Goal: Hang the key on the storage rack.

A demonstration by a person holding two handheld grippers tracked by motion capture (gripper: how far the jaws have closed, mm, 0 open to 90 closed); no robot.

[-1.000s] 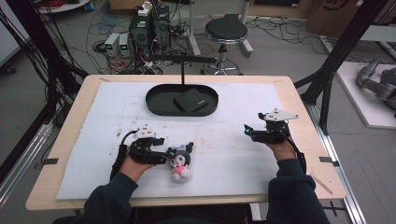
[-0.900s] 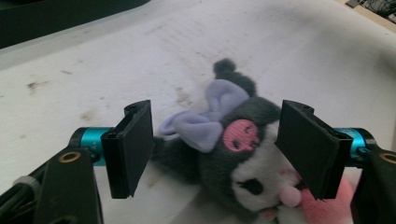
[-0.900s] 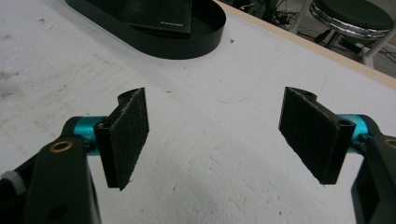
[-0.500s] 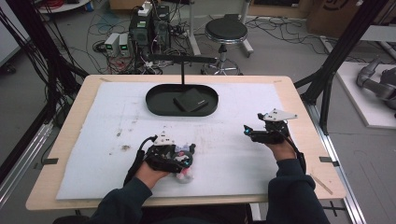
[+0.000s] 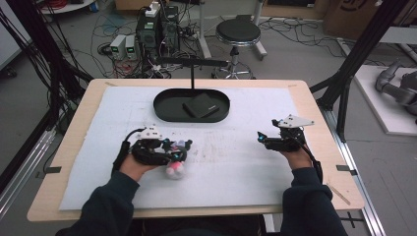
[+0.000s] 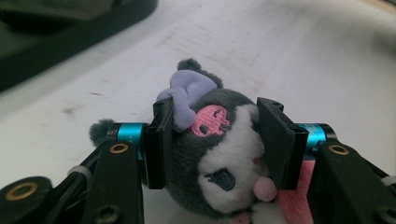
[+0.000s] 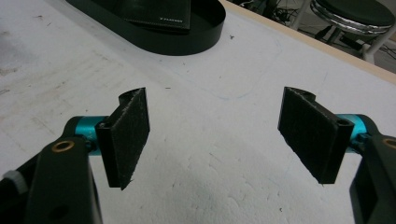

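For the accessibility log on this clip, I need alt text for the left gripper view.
The left gripper has its two black fingers pressed against either side of a small grey-and-white plush toy with a lilac bow and a pink skull patch. The toy lies on a white mat; a black tray blurs at upper left.

A lab or workshop; cable tangles (image 5: pixel 44 54) and power supplies (image 5: pixel 125 45) on the concrete floor (image 5: pixel 295 49); black aluminium frame (image 5: pixel 356 54); stool (image 5: pixel 238 33).

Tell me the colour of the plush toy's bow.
Lilac bow on the plush toy, clearest in the left gripper view.
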